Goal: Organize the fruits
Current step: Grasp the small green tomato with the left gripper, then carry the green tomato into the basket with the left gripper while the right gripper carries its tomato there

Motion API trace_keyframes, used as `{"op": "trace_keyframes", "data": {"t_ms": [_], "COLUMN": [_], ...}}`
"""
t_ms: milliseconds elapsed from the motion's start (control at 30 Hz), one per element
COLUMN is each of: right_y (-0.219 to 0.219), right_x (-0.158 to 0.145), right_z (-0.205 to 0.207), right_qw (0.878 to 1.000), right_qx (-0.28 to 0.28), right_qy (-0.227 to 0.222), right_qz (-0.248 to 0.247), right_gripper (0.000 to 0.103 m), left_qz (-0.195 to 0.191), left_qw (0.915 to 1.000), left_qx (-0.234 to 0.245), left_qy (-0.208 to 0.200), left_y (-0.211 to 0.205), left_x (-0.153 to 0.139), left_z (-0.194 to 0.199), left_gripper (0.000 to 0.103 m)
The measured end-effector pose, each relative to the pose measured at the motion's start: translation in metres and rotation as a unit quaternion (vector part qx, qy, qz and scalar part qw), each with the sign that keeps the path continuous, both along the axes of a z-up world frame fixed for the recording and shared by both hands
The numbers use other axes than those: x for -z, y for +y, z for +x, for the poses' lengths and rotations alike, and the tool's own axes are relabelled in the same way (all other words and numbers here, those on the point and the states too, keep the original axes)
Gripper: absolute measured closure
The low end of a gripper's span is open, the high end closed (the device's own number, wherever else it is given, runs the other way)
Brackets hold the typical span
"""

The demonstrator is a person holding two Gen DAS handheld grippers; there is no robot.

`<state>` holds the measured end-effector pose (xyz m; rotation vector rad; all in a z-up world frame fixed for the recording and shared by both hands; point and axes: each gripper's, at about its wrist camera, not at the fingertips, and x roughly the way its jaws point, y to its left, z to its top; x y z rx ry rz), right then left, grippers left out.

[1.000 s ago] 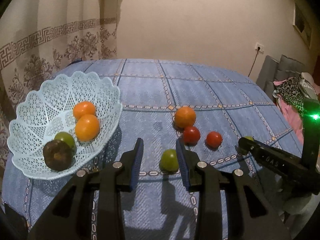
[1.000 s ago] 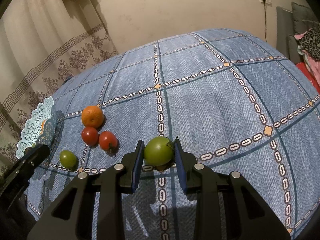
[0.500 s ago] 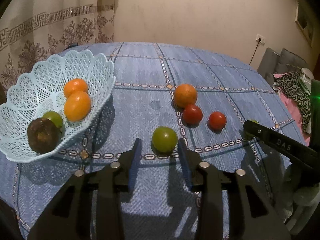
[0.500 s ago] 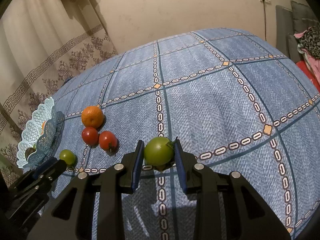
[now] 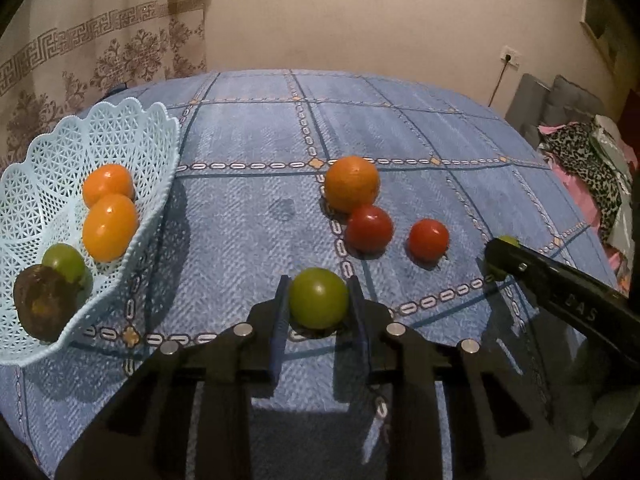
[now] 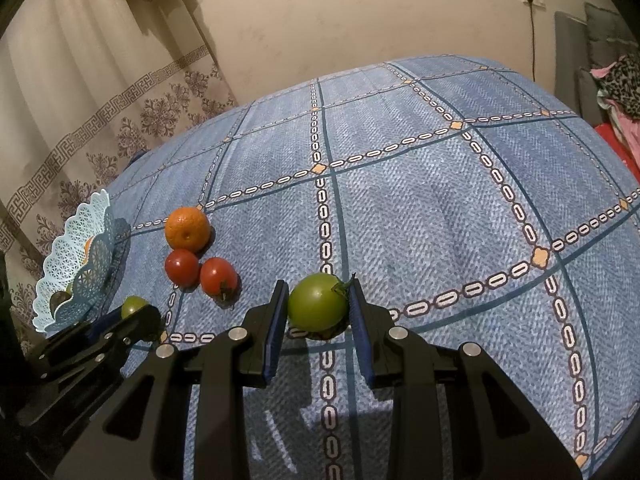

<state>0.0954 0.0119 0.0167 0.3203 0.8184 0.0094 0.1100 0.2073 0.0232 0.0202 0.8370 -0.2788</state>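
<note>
A green tomato rests on the blue cloth with my left gripper shut on it, a pad touching each side. My right gripper is shut on a second green tomato, low over the cloth. An orange and two red tomatoes lie just beyond. At the left stands the pale blue lattice basket, which holds two oranges, a green fruit and a dark brown fruit. In the right wrist view the left gripper appears beside the basket.
A patterned curtain hangs behind the basket, close to the table's left edge. To the right of the table is a grey sofa with piled clothes. The far half of the cloth carries nothing.
My left gripper moved forward and down onto the green tomato, and its fingers narrowed around it. The right gripper and its tomato stayed put.
</note>
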Motion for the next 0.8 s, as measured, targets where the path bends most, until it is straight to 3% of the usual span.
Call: {"op": "trace_keyframes", "data": {"t_ms": [300,800], "right_y": [0.0,0.002], "right_x": [0.001,0.002], "right_z": [0.002,0.003], "right_qw": [1.0,1.0], "right_qx": [-0.001,-0.001], "right_qy": [-0.002,-0.004], "right_qz": [-0.004,-0.007], "right_gripper": [0.073,0.073], "left_qz": [0.011,-0.002], "left_qw": [0.9982,0.9889], "left_qx": [-0.013,-0.105], "left_qy": [-0.058,-0.105], "left_y": [0.002,0.063], "left_x": [-0.025,-0.056], "left_z": [-0.022,-0.025], "left_gripper": [0.075,0.075]}}
